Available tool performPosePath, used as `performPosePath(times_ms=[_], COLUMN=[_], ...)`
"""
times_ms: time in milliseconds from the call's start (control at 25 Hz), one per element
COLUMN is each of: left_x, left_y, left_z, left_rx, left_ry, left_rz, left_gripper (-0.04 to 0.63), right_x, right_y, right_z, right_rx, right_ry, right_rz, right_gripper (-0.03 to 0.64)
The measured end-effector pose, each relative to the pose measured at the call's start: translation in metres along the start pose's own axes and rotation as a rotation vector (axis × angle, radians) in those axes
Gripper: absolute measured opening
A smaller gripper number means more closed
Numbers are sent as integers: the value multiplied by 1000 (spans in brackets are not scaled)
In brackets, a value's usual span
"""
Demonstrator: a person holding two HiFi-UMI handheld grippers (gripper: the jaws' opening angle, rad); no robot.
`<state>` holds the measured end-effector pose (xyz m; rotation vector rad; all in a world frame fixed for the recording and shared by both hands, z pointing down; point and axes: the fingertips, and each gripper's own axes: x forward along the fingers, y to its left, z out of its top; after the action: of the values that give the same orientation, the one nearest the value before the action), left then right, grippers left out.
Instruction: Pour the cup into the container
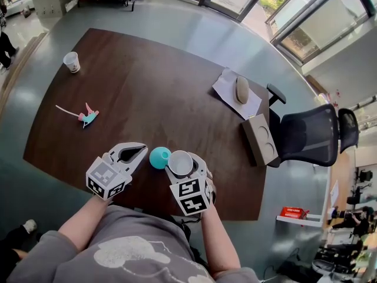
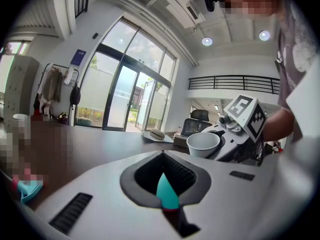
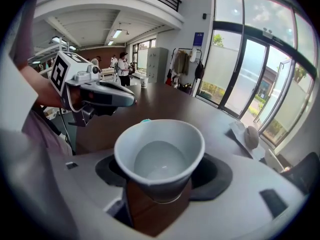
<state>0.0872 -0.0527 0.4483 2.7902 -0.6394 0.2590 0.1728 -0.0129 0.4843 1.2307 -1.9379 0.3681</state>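
The paper cup [image 3: 160, 151] sits clamped in the wide jaws of the right gripper [image 1: 180, 161], just beside the teal container [image 1: 158, 158] on the desk [image 1: 177, 87]. On the left gripper [image 1: 143, 150] the jaws are nearly closed, close to the container. Tipping off-centre could spill past that small container.

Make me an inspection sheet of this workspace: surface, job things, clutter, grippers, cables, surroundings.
Surface: brown table, no spills seen.
Job's things: white cup in right gripper, beside teal container on table.
Clutter: second cup, teal-pink item, paper with oval object, box.
Grippers: right gripper shut on cup; left gripper shut, empty.
Cables: thin dark cable under left gripper.
Surroundings: office chair, glass doors, grey floor.
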Motion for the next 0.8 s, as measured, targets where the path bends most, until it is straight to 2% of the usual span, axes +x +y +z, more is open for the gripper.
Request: performPosePath(times_ms=[800], left_x=[3], left_y=[10], left_z=[-2], left_rx=[-21], left_ry=[-10], left_rz=[-20], left_gripper=[6], right_x=[3], right_y=[-5], right_z=[3], right_rx=[-244], right_ry=[223], right_rz=[-46], right_gripper=[295])
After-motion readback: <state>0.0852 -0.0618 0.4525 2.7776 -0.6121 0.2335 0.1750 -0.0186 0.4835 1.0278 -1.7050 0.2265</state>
